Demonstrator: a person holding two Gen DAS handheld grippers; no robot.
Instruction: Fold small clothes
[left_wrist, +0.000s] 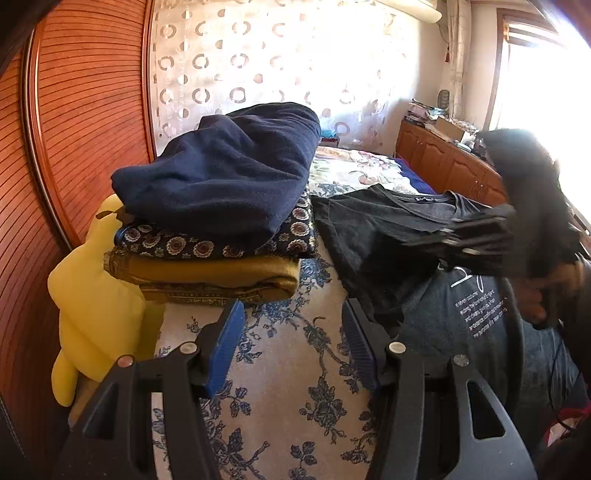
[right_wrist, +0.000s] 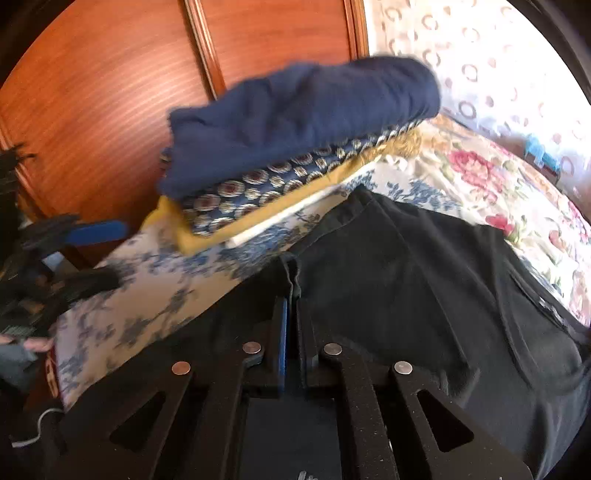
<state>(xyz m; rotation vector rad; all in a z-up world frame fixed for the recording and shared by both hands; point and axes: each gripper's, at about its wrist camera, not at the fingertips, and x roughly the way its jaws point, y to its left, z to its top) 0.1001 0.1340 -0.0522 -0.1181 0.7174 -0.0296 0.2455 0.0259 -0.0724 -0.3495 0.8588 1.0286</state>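
A black T-shirt (left_wrist: 388, 225) lies on the floral bed cover (left_wrist: 295, 369); white print shows on its near part. My right gripper (right_wrist: 291, 295) is shut on a fold of this black T-shirt (right_wrist: 406, 266), which spreads out to the right. It shows blurred in the left wrist view (left_wrist: 476, 236), above the shirt. My left gripper (left_wrist: 291, 332) is open and empty over the bed cover, left of the shirt. It shows at the left edge of the right wrist view (right_wrist: 88, 254).
A stack of folded clothes (left_wrist: 221, 206) sits behind my left gripper: navy on top, patterned, then mustard. A yellow plush toy (left_wrist: 92, 295) leans at its left. A wooden wardrobe (left_wrist: 74, 110) stands behind. A low cabinet (left_wrist: 443, 158) runs along the far right.
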